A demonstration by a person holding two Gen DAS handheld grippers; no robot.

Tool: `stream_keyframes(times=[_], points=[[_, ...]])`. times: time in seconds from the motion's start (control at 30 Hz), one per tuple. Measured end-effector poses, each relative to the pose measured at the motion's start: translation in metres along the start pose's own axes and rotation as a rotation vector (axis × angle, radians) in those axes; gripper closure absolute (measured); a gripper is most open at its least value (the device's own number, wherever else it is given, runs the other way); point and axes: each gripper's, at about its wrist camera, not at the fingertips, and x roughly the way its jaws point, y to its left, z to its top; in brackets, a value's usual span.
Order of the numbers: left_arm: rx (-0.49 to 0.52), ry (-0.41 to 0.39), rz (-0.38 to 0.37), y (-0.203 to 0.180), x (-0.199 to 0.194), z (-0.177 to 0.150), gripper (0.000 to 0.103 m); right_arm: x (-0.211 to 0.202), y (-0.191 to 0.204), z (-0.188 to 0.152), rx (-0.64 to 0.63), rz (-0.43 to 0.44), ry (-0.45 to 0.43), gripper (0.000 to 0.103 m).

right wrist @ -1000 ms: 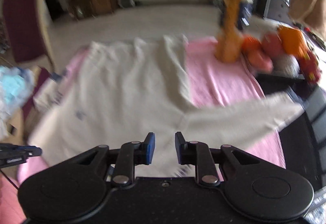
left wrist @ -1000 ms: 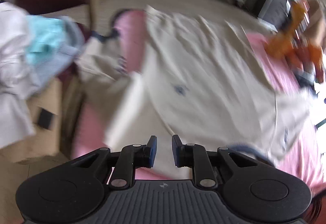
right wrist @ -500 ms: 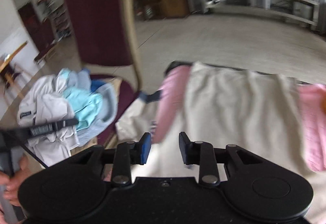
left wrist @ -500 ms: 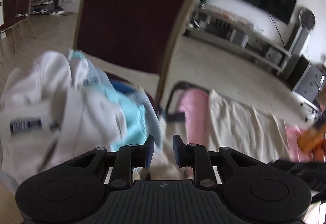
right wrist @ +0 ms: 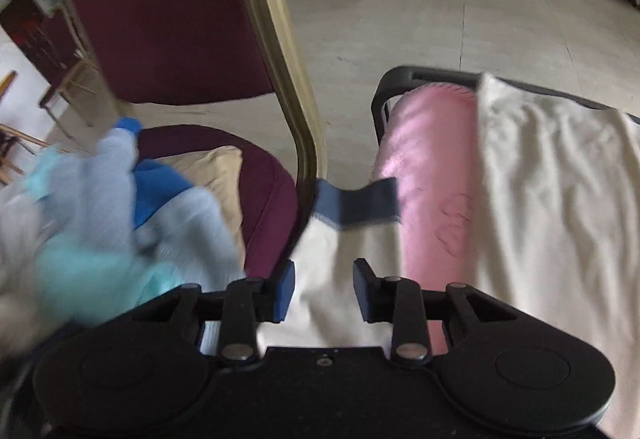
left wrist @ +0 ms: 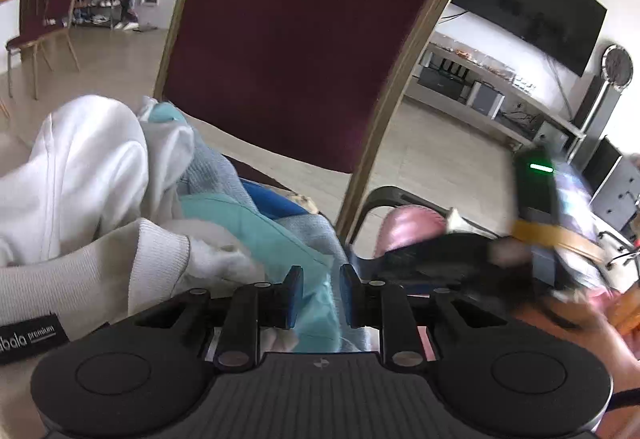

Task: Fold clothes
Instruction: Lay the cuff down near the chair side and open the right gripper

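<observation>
A cream shirt (right wrist: 560, 199) lies spread on a pink-covered table (right wrist: 432, 167); its sleeve with a navy cuff (right wrist: 356, 203) hangs off the table's left edge. My right gripper (right wrist: 324, 279) is open just above that sleeve, jaws empty. My left gripper (left wrist: 320, 287) is open and empty over a pile of clothes (left wrist: 120, 207) on a maroon chair (left wrist: 312, 39): a white sweatshirt, a teal garment (left wrist: 260, 231) and light blue knitwear. The pile also shows in the right wrist view (right wrist: 100, 231).
The chair's gold-framed back (right wrist: 280, 39) stands between the pile and the table. The other gripper's body (left wrist: 460, 259) shows blurred at right in the left wrist view. A TV (left wrist: 532, 11) and low shelf stand across the tiled floor.
Both grippers swung left from over the spread shirt toward the chair. The left one came down close over the clothes pile; the right one opened wider over the hanging sleeve.
</observation>
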Motion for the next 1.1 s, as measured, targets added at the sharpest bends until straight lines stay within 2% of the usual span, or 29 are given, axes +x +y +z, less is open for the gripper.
stream_keyframes(times=[0.17,0.27,0.3,0.33,0.43,0.47,0.57,0.67,0.8,0.83,0.9,1.0,1.1], points=[[-0.041,0.005,0.005,0.009,0.006,0.001,0.082,0.059,0.011,0.014,0.051,-0.037,0.043,0.07],[-0.057,-0.001,0.007,0.014,0.006,0.001,0.082,0.07,0.012,0.012,0.061,-0.058,0.029,0.073],[-0.058,-0.003,0.008,0.014,0.004,0.001,0.082,0.07,0.011,0.011,0.059,-0.063,0.013,0.08],[-0.06,-0.007,0.006,0.014,0.003,0.0,0.082,0.068,0.01,0.009,0.057,-0.065,0.0,0.101],[-0.067,-0.033,-0.009,0.015,-0.005,-0.002,0.082,0.034,0.01,0.009,0.007,-0.05,-0.07,0.1],[-0.073,-0.047,-0.016,0.015,-0.01,-0.002,0.082,0.013,0.008,0.006,-0.005,-0.018,-0.096,0.101],[-0.112,-0.093,-0.049,0.019,-0.027,-0.005,0.082,-0.065,-0.002,-0.004,-0.047,0.087,-0.167,0.101],[-0.151,-0.116,-0.1,0.017,-0.041,-0.007,0.082,-0.147,-0.021,-0.022,-0.099,0.154,-0.255,0.101],[-0.073,-0.095,-0.193,-0.013,-0.044,-0.015,0.082,-0.224,-0.071,-0.048,-0.088,0.18,-0.362,0.101],[-0.032,-0.088,-0.202,-0.025,-0.043,-0.019,0.081,-0.233,-0.089,-0.054,-0.062,0.174,-0.375,0.101],[0.022,-0.069,-0.212,-0.044,-0.039,-0.025,0.08,-0.235,-0.123,-0.065,0.001,0.101,-0.363,0.101],[0.047,-0.038,-0.217,-0.06,-0.03,-0.029,0.08,-0.218,-0.158,-0.078,0.089,0.03,-0.279,0.098],[0.023,-0.033,-0.203,-0.062,-0.022,-0.026,0.08,-0.197,-0.148,-0.079,0.068,0.036,-0.235,0.09]])
